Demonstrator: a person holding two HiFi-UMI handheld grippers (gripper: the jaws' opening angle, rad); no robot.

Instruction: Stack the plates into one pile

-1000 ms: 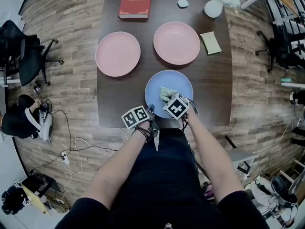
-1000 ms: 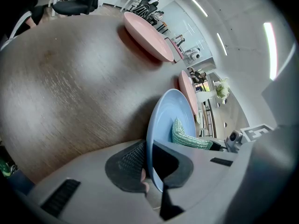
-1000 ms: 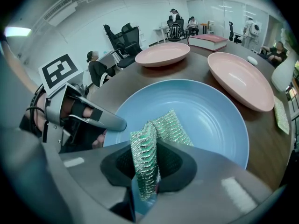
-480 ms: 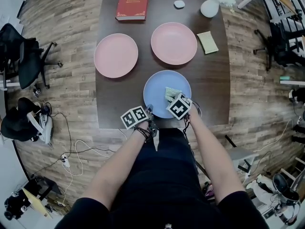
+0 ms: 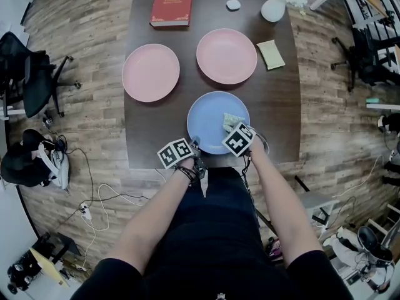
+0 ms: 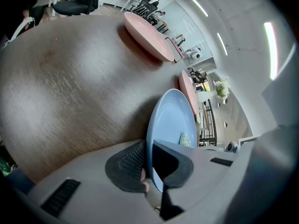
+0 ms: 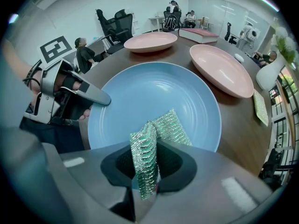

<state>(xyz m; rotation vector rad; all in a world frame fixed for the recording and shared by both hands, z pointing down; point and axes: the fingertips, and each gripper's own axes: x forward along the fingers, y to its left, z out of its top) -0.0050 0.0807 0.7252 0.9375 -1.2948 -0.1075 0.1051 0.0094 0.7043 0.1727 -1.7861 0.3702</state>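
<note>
Pinching the near rim of the blue plate, the left gripper has its jaws almost together, one pad on each face of the rim. That grip looks meant to steady the plate at the near edge of the table while the other hand works on it. The right gripper has its jaws closed on a folded green scouring cloth. The cloth's free end reaches down onto the right part of the plate's inner surface and appears to rest there, which suggests the plate is being wiped rather than lifted. Both forearms come in from the person's body side by side. The left gripper slants down toward the table at the plate's near left rim, while the right one points much more steeply down over the plate's right half. The two pink plates lie flat farther up the table, side by side but apart from each other and from the blue one, so no pile exists yet.
</note>
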